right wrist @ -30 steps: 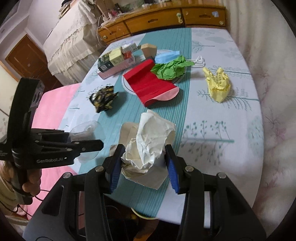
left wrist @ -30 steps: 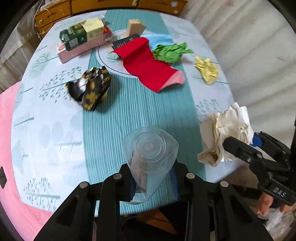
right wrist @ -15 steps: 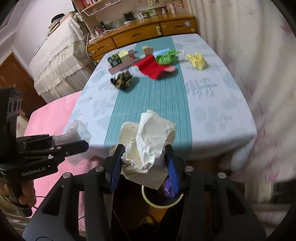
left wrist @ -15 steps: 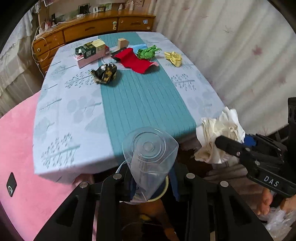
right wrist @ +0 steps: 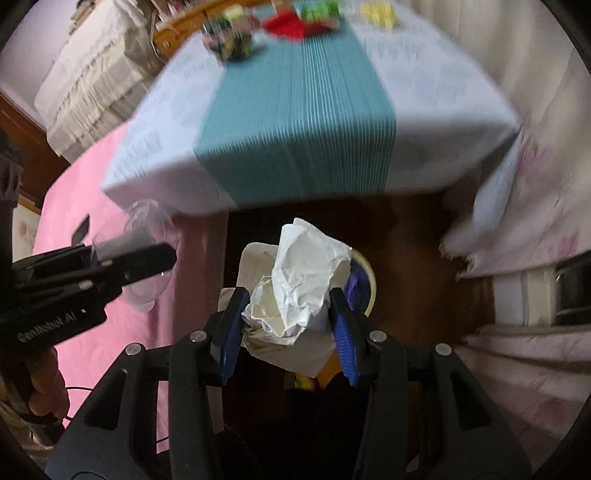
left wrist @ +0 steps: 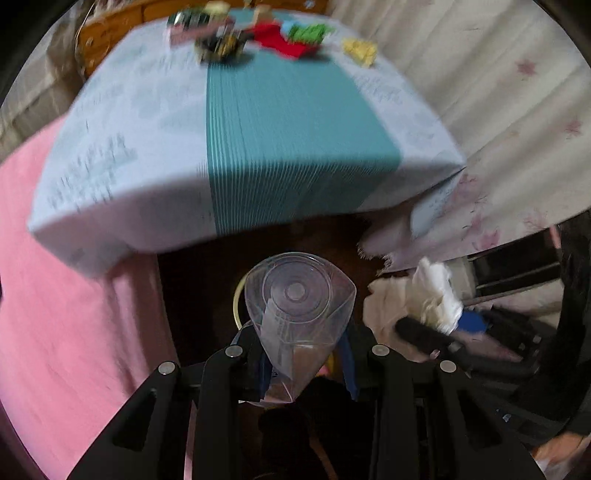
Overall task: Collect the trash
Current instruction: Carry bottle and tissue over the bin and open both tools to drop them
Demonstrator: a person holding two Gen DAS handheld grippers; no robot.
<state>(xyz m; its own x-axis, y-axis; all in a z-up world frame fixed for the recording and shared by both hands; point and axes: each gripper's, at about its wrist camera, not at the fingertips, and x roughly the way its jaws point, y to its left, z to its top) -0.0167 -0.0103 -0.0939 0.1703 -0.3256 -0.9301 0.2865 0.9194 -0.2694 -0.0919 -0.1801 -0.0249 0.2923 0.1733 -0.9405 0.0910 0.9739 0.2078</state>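
My left gripper (left wrist: pixel 301 354) is shut on a clear plastic cup (left wrist: pixel 299 295), held low in front of the table over a round bin with a yellow rim (left wrist: pixel 236 306). My right gripper (right wrist: pixel 286 325) is shut on a crumpled white paper wad (right wrist: pixel 301 284), above the same yellow-rimmed bin (right wrist: pixel 367 280). In the left wrist view the paper wad (left wrist: pixel 432 295) and right gripper (left wrist: pixel 424 334) sit to the right. In the right wrist view the left gripper (right wrist: pixel 147 258) and cup (right wrist: pixel 147 225) are at the left.
The table with a blue cloth and teal runner (left wrist: pixel 280 122) is ahead and above. At its far end lie a black-yellow wrapper (left wrist: pixel 221 46), red paper (left wrist: pixel 280 38), green paper (left wrist: pixel 310 31) and yellow paper (left wrist: pixel 360 51). Pink floor mat (left wrist: pixel 74 314) left, curtain (left wrist: pixel 498 92) right.
Both grippers have drawn back from the table and dropped below its front edge with their loads. The bin under the table has come into view beneath them.
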